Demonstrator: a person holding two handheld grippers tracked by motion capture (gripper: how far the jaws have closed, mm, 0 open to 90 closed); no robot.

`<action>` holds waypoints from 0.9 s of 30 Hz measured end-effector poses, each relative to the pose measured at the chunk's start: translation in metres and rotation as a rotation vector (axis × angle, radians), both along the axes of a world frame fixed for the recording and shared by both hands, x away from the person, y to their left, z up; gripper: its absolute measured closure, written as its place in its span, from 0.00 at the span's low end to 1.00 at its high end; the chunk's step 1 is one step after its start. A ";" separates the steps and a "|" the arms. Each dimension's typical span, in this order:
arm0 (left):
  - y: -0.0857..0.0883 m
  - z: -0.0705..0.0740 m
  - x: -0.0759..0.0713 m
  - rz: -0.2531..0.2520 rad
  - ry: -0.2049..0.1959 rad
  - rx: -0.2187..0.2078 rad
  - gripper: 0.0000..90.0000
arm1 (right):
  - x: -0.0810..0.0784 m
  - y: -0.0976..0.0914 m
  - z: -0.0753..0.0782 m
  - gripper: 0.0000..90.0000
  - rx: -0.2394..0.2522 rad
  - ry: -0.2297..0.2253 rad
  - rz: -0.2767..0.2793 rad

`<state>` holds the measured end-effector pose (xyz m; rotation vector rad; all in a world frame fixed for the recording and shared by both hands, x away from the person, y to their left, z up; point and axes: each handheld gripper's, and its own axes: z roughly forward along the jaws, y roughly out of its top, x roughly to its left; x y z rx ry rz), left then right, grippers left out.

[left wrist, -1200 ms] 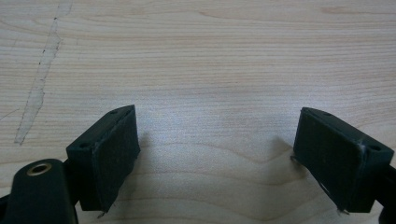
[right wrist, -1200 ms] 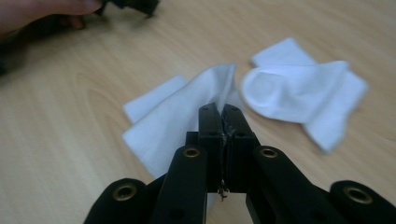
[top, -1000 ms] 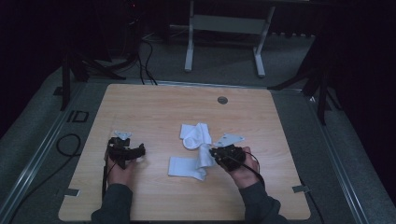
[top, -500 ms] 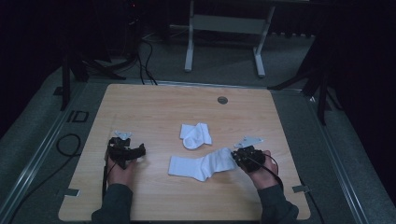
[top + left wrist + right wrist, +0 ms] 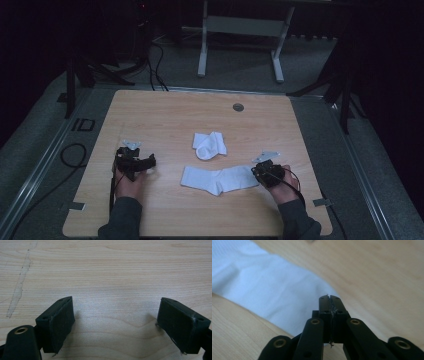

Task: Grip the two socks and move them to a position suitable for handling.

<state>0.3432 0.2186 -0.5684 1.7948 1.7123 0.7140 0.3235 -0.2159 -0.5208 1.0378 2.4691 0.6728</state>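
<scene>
Right tool (image 5: 259, 172), our jaws pressed together on the edge of the flat white sock (image 5: 220, 179), sits at the sock's three o'clock end. Left tool (image 5: 145, 161) rests with jaws apart over bare worktop (image 5: 165, 115), well off at nine o'clock. We judge the sock soft, light and limp; best pinched at an end. Its long axis runs nine to three, near the worktop's front. A folded sock (image 5: 210, 145) lies at twelve o'clock.

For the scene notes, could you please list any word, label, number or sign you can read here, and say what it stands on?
"ID": dark letters, as best they read, on the grey floor beside the table's left edge.
No print is legible on the socks, the grippers or the tabletop.
</scene>
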 end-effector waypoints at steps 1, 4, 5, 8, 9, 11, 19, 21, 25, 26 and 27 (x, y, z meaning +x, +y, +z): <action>0.000 0.000 0.000 -0.002 0.000 0.000 0.16 | 0.001 0.000 -0.005 0.99 -0.003 0.010 -0.005; 0.000 0.000 0.000 -0.003 0.000 0.000 0.16 | 0.001 0.000 -0.013 0.99 -0.006 0.032 -0.008; 0.000 0.000 0.000 -0.003 0.001 0.001 0.16 | -0.002 0.003 -0.018 1.00 -0.007 0.045 0.000; -0.001 0.000 0.000 -0.004 0.001 0.000 0.16 | -0.007 0.007 -0.020 1.00 0.005 0.049 0.014; -0.001 0.000 0.000 -0.004 0.001 0.000 0.16 | -0.008 0.009 -0.020 1.00 0.011 0.052 0.022; -0.001 0.000 0.000 -0.005 0.000 0.000 0.16 | -0.011 0.013 -0.021 1.00 0.020 0.056 0.039; -0.001 0.000 0.000 -0.006 0.000 0.001 0.16 | -0.022 0.029 -0.020 1.00 0.010 0.078 0.110; -0.001 0.000 0.000 -0.006 0.001 0.000 0.16 | -0.024 0.032 -0.018 0.98 0.009 0.078 0.128; -0.001 0.000 0.000 -0.006 0.001 0.001 0.16 | -0.019 0.038 -0.006 0.95 0.049 0.052 0.139; -0.001 0.000 0.000 -0.006 0.001 0.001 0.16 | -0.019 0.038 -0.006 0.95 0.049 0.052 0.139; -0.001 0.000 0.000 -0.006 0.001 0.000 0.16 | -0.012 0.044 0.001 0.94 0.082 0.034 0.157</action>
